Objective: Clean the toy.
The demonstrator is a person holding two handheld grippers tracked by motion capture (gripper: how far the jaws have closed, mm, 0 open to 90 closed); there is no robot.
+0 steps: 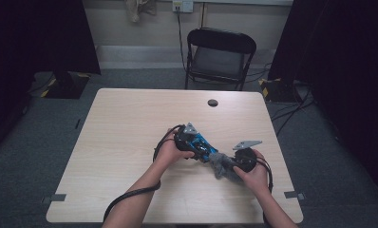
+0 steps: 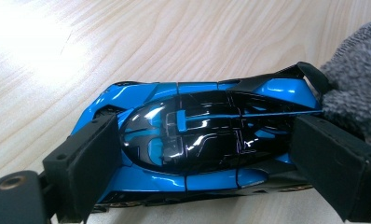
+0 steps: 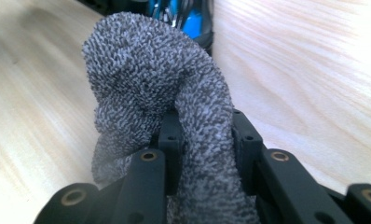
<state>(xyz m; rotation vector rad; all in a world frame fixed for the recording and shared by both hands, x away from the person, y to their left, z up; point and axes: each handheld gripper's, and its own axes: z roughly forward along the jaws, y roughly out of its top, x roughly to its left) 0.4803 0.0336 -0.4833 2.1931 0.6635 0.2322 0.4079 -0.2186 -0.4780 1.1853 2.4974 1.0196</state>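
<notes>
While my left gripper (image 2: 197, 154) clamps the blue toy car (image 2: 197, 135) by nose and tail on the table (image 1: 130, 123), my right gripper (image 3: 202, 135) pinches the grey cloth (image 3: 151, 84) at the car's tail. I should wipe lightly along the body, keeping the car pinned so it cannot slide.

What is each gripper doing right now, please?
Left gripper: closed on the blue toy car.
Right gripper: closed on the grey cloth.
</notes>
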